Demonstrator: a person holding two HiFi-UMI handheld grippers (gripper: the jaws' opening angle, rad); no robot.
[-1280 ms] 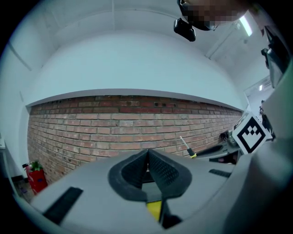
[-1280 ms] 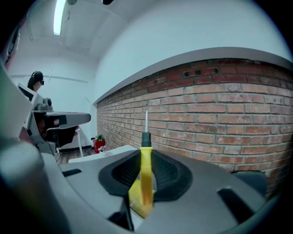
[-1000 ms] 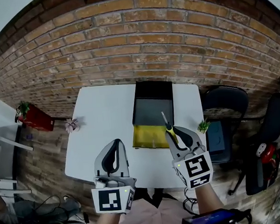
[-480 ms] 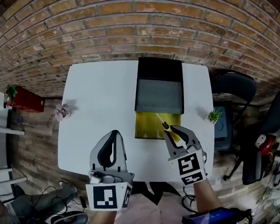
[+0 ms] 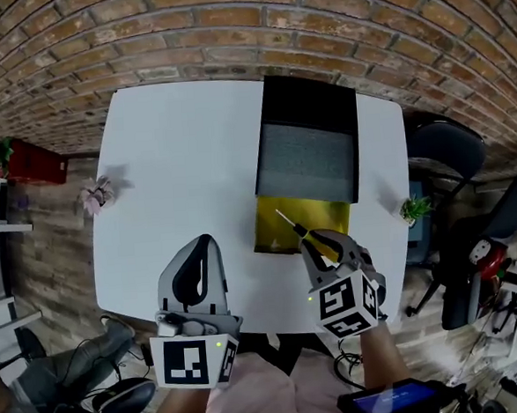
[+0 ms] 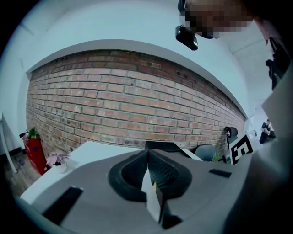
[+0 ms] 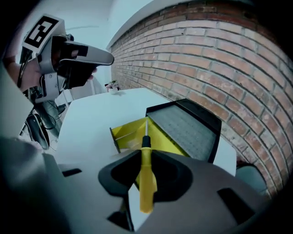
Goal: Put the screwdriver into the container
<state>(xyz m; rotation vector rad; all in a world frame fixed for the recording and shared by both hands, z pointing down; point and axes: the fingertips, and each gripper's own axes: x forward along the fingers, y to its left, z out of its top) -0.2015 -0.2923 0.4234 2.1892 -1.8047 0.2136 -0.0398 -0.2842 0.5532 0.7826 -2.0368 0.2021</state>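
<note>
The right gripper (image 7: pixel 145 153) clamps the yellow screwdriver (image 7: pixel 146 180) by its handle. In the head view its shaft overlaps the lower left corner of the yellow container (image 5: pixel 328 216) at mid-frame. The left gripper (image 6: pixel 149 155), lower left, has its jaws together on nothing, above the table (image 5: pixel 176 163).
</note>
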